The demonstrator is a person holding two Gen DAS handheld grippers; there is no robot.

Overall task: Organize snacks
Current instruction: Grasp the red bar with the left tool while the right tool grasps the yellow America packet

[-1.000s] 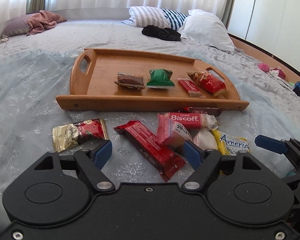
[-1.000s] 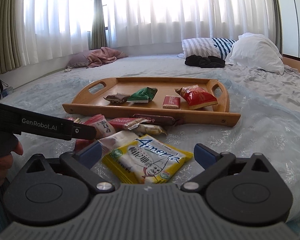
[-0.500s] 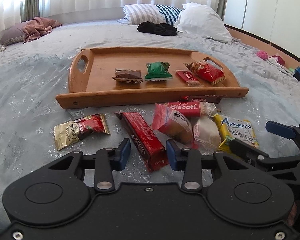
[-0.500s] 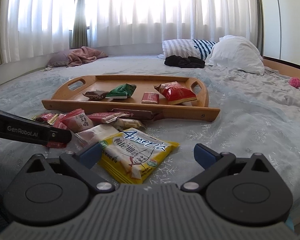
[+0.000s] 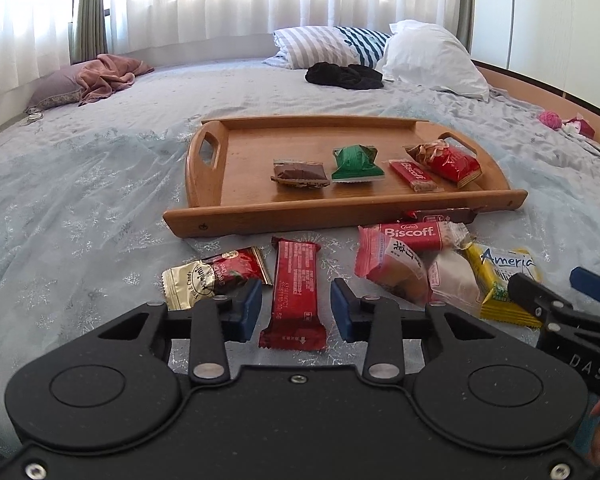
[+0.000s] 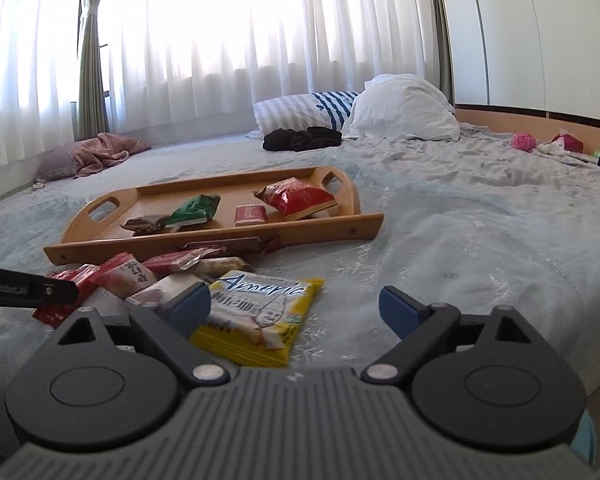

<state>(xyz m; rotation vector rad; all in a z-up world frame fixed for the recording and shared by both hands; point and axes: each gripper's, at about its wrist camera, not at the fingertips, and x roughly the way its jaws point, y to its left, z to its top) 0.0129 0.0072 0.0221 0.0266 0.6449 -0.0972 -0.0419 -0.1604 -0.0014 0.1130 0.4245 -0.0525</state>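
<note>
In the lower middle of the left wrist frame, our left gripper (image 5: 296, 310) sat with its blue pads partly spread and nothing pinched between them. The long red bar (image 5: 294, 294) lay directly in that gap, its long axis running away from us toward the wooden tray (image 5: 204, 226) above it, so the pads stood on either side of its short width. We judged this the relation that mattered: a squeeze would meet the bar across its narrow side, near its nearer end.

In the right wrist frame our right gripper (image 6: 296, 308) was spread wider, also holding nothing. The yellow packet (image 6: 256, 320) lay at lower centre, overlapped by the left-hand pad and offset toward that side of the gap, its long axis slanting to the upper right. The left gripper looked better lined up with its snack. Four snacks already lay on the tray.
</note>
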